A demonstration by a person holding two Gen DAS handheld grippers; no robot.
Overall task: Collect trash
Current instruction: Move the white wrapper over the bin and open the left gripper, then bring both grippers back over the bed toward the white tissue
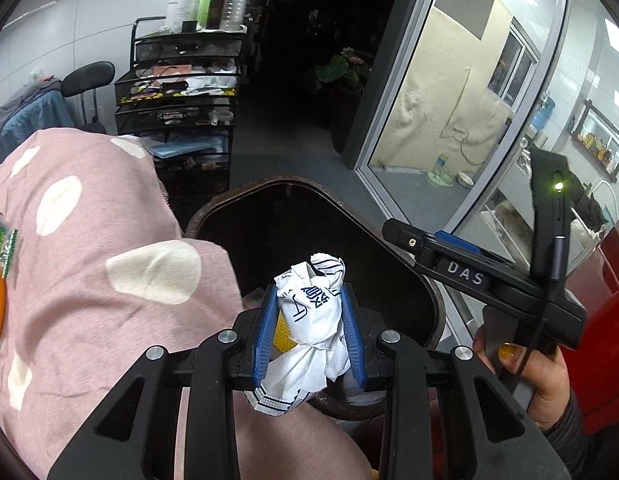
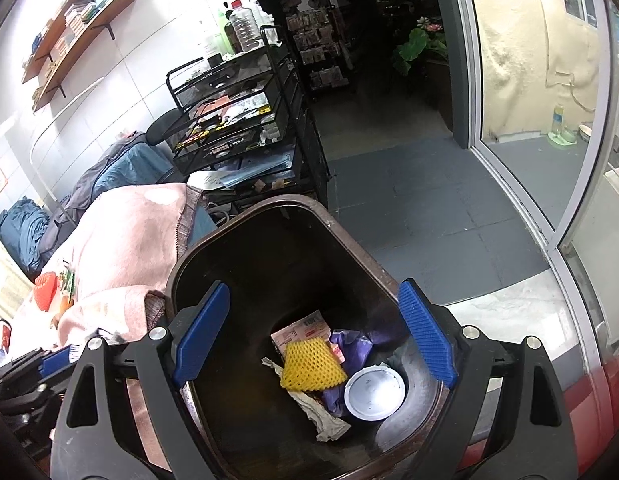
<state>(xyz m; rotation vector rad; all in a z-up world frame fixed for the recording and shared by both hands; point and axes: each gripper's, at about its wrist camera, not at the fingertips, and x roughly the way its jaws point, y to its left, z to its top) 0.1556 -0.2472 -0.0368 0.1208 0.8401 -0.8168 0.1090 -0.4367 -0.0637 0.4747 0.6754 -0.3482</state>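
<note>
My left gripper point(image 1: 309, 292) is shut on a crumpled white paper wrapper point(image 1: 313, 312) with dark print and holds it above the near side of the open dark brown trash bin point(image 1: 245, 196). My right gripper point(image 2: 313, 292) is open and empty, right above the bin point(image 2: 181, 264). Inside the bin lie a yellow foam net point(image 2: 311, 364), a white round lid point(image 2: 373, 392), a purple bag point(image 2: 353, 346), a printed pack point(image 2: 305, 326) and crumpled paper point(image 2: 321, 416). The right gripper's body also shows in the left wrist view point(image 1: 469, 276).
A pink blanket with white spots point(image 1: 89, 260) covers a surface left of the bin. A black mesh cart point(image 2: 237, 120) with bottles stands behind it. An open glass door point(image 2: 521, 120) is at the right. A red object point(image 1: 605, 340) is beside the bin.
</note>
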